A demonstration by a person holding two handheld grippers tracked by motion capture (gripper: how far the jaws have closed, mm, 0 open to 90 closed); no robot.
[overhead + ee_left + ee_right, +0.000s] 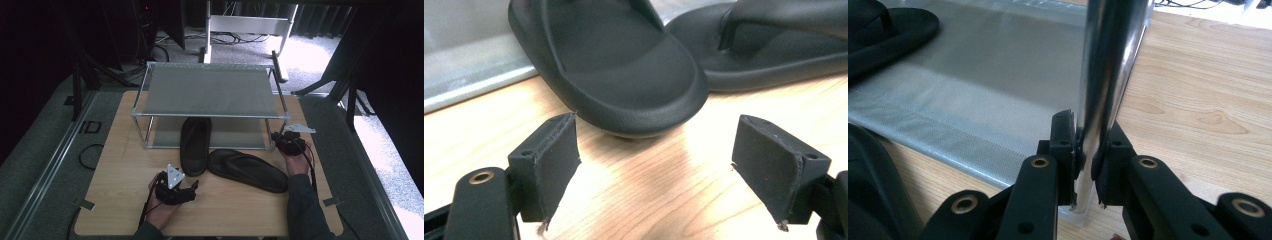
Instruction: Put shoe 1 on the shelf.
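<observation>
Left gripper view: left gripper [656, 170] jaws stand wide, empty, with the sandal [614, 60] heel just above them at centre (long axis running away); right gripper [1087, 165] clamps the rack post [1108, 75].

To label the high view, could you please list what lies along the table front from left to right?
Left gripper, jaws open on the wood → sandal lying flat at an angle → right gripper, shut on the shoe rack's front leg.
</observation>
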